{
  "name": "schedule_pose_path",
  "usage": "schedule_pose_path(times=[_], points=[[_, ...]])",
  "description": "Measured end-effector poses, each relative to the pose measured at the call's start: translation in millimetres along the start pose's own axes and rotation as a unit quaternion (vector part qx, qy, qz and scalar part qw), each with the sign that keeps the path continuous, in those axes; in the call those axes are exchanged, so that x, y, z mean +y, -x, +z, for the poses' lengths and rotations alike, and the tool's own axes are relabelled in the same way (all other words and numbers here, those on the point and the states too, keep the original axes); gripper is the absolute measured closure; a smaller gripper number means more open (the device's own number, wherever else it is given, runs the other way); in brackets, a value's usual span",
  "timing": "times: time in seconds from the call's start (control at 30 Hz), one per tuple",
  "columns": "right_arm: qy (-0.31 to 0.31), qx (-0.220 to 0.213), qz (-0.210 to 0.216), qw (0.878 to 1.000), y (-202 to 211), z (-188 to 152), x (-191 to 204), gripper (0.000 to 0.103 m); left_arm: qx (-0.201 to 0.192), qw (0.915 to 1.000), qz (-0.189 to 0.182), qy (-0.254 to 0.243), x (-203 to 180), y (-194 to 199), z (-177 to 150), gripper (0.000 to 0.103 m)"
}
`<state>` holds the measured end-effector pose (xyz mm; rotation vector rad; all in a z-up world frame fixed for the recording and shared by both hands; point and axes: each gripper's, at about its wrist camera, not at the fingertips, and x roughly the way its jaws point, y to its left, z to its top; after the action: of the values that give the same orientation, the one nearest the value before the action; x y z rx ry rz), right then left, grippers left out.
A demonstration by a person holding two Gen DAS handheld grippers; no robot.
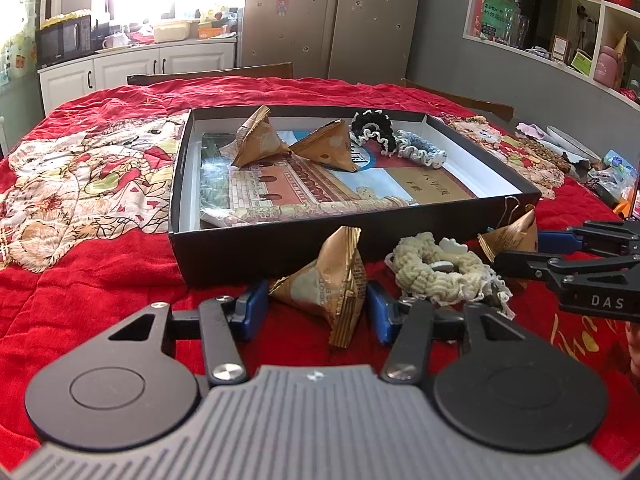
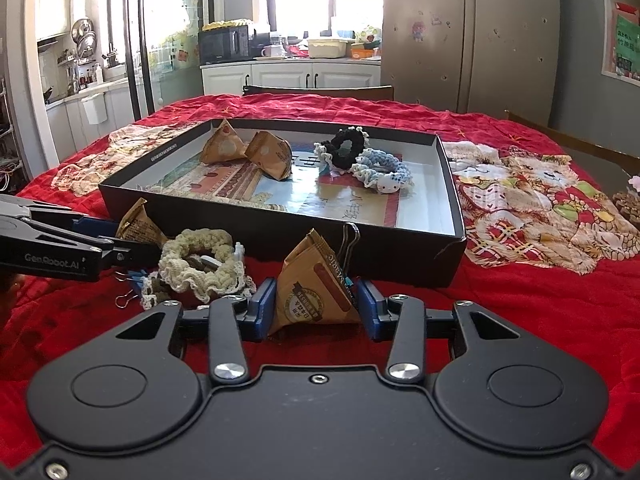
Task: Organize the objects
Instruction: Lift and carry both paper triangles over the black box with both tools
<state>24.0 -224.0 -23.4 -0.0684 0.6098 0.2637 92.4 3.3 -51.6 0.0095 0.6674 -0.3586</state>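
Observation:
Two tan triangular snack packets stand on the red cloth in front of a shallow black box point(image 1: 248, 252) point(image 2: 400, 256). My left gripper point(image 1: 318, 304) is shut on one packet point(image 1: 328, 284), with its blue pads point(image 1: 256, 308) against both sides. My right gripper point(image 2: 316, 308) is shut on the other packet point(image 2: 316, 288). Each gripper also shows in the other's view: the left gripper point(image 2: 136, 236) on its packet point(image 2: 140, 224), the right gripper point(image 1: 516, 248) on its packet point(image 1: 512, 236). A cream scrunchie point(image 1: 436, 272) point(image 2: 200, 256) lies between them.
Inside the box, on a printed sheet, lie two more packets point(image 1: 260, 136) point(image 1: 324, 148), a black scrunchie point(image 1: 372, 128) and a blue one point(image 2: 384, 168). A binder clip point(image 2: 351, 240) leans against the box behind the right packet. Small clips point(image 2: 124, 300) lie near the cream scrunchie. Clutter point(image 1: 608, 176) sits at the table's right.

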Motion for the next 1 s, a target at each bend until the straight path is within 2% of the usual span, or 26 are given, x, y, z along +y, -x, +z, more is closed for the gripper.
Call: schedule_pose_path(times=[0.43,1.0], points=[[0.002,-0.017,0.012,1.000,25,2,1,0.062,-0.007,0.9999,-0.014,-0.004,-5,13,1,0.048],[0.004,-0.051,0.005,0.999,54,11,-3,0.062,-0.027,0.9993,-0.022,-0.016,-15,34,9,0.048]])
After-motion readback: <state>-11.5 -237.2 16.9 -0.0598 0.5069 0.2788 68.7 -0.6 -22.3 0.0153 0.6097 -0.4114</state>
